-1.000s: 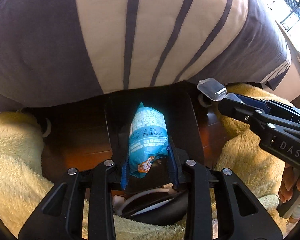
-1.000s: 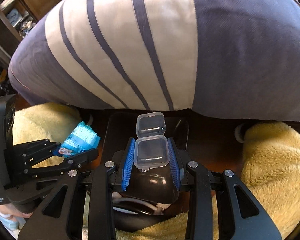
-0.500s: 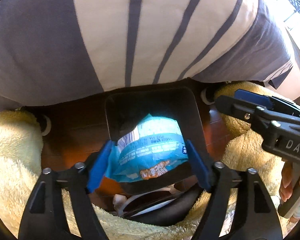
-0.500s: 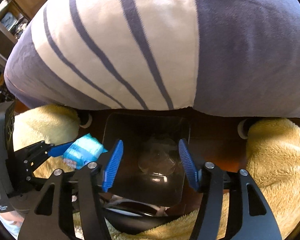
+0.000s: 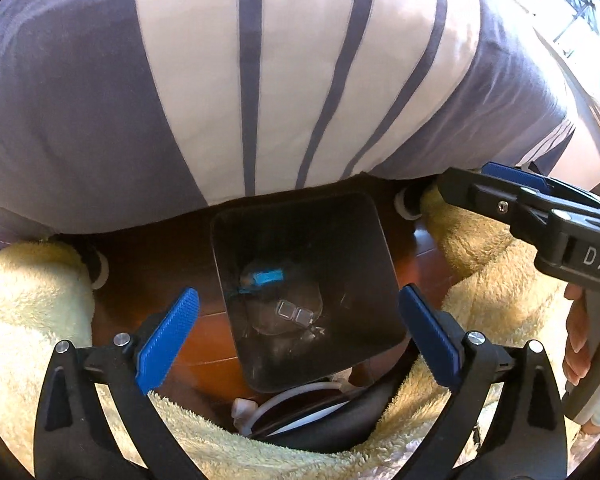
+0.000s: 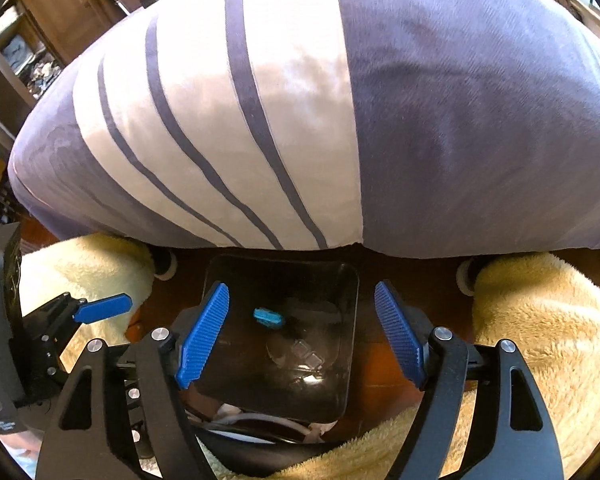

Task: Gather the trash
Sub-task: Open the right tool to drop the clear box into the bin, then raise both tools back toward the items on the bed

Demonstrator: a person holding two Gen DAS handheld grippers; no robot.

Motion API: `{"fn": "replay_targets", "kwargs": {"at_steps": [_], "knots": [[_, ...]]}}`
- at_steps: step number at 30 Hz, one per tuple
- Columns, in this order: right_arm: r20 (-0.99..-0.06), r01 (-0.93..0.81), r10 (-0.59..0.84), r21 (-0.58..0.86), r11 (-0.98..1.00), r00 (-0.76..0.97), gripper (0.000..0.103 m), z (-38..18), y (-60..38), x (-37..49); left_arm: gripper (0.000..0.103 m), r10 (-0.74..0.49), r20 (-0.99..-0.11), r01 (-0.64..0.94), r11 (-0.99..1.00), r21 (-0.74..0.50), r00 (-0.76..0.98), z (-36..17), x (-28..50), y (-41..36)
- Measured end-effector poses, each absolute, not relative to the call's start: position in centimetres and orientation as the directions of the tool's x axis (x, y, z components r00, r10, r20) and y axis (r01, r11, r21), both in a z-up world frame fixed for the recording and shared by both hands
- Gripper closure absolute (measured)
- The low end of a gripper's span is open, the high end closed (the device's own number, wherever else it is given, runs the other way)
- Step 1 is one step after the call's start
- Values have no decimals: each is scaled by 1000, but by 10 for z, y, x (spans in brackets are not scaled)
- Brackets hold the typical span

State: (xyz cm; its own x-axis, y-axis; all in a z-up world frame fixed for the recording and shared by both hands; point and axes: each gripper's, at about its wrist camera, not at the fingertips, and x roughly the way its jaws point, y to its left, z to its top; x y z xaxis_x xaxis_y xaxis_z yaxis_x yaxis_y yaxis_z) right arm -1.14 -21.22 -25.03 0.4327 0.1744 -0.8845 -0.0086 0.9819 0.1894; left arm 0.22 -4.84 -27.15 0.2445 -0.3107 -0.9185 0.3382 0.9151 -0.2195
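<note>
A black square trash bin (image 5: 384, 252) (image 6: 350, 364) stands on the wooden floor below both grippers. Inside it lie a blue snack wrapper (image 5: 266, 278) (image 6: 267, 317) and a small clear plastic case (image 5: 296, 313) (image 6: 306, 354). My left gripper (image 5: 296, 326) is open and empty above the bin's near rim. My right gripper (image 6: 302, 334) is open and empty above the bin. The right gripper's body shows at the right of the left wrist view (image 5: 548, 216), and the left gripper's blue finger (image 6: 102, 307) shows at the left of the right wrist view.
A large cushion (image 5: 260, 80) (image 6: 300, 120) with grey and white stripes overhangs the bin's far side. A fluffy yellow blanket (image 5: 24, 300) (image 6: 540, 328) lies on both sides. A white cable and dark round object (image 5: 300, 412) lie at the bin's near side.
Both grippers opened. The blue wrapper dropped from the left gripper and the clear case from the right gripper into the bin.
</note>
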Motion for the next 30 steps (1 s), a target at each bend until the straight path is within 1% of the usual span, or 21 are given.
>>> {"fn": "replay_targets", "kwargs": {"at_steps": [14, 24, 27, 30], "knots": [[-823, -4, 155, 182, 983, 546, 25, -204, -225, -20, 8, -337, -872, 331, 918, -220, 356, -225, 4, -34], [-766, 7, 102, 137, 991, 635, 25, -163, -238, 9, 8, -288, -817, 327, 936, -131, 499, -170, 34, -25], [-740, 3, 95, 130, 992, 666, 25, -150, -240, 30, 8, -258, -799, 302, 948, -101, 542, -157, 50, -22], [-729, 3, 91, 126, 992, 679, 25, -142, -240, 54, 8, -244, -782, 272, 957, -98, 574, -145, 70, -16]]}}
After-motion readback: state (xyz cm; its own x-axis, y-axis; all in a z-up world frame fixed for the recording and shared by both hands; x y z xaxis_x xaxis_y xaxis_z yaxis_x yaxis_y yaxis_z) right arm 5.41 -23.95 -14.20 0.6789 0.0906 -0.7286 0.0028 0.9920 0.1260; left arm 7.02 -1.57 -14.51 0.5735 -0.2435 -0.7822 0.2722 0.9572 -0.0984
